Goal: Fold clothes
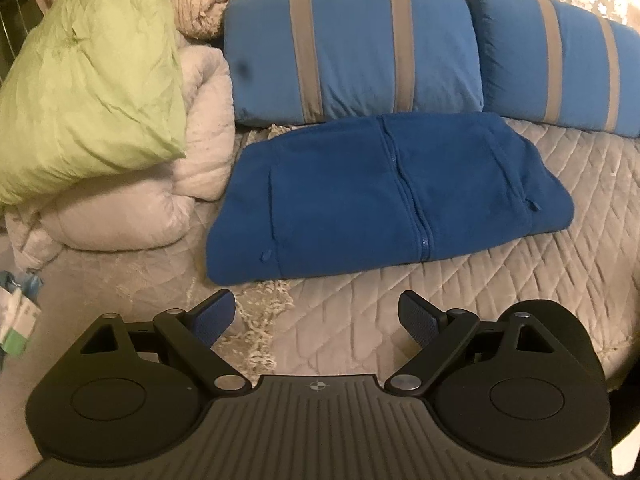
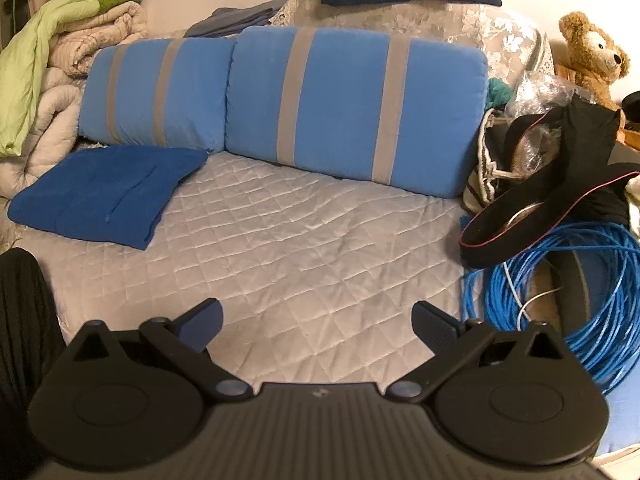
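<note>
Both wide open, holding nothing: left hand-held gripper [image 1: 316, 316], right hand-held gripper [image 2: 316, 326]; folded blue jacket [image 1: 384, 196] flat on bed [image 1: 500, 280].

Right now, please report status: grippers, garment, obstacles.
Left gripper open, empty. Right gripper open, empty. Blue fleece jacket lies folded on quilt. Nothing in the way.

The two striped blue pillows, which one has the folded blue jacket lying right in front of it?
The left pillow, the one nearest the pile of bedding. The folded blue jacket lies along its front edge; the right pillow has only bare quilt before it.
</note>
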{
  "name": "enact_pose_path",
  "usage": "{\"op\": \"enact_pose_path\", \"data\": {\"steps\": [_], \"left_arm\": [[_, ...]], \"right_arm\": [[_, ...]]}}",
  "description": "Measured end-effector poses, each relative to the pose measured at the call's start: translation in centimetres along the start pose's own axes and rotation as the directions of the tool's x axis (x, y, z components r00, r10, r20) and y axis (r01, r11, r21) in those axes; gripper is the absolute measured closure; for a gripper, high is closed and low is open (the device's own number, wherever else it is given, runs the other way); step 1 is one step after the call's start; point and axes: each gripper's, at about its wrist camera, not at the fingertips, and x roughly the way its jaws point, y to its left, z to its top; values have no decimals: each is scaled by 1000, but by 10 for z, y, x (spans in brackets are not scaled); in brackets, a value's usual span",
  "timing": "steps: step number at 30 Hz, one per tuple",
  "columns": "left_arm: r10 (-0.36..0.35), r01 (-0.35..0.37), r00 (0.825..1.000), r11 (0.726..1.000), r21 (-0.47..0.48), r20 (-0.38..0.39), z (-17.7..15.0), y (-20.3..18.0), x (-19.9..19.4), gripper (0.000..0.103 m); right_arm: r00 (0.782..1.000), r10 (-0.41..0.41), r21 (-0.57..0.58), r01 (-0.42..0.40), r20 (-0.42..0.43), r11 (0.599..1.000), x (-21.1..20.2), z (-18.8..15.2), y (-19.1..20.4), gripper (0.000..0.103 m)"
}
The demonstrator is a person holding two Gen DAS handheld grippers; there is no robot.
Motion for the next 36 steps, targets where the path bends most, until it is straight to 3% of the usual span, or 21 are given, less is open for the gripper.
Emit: {"op": "enact_pose_path", "data": {"steps": [17,28,36], "left_arm": [[-28,27,999,998,-50,-18,-4,-21,50,13],[-133,131,991,983,-129,-9,-9,-26,96,13],[-163,158,986,975,-157,-22,-14,-35,132,13]], "right_arm": [[1000,-3,92,5,-26,996,72,-13,23,1],[998,-54,150,59,-38,987,117,-20,33,1],[995,-72,218,84,-62,972,152,-28,32,1]]}}
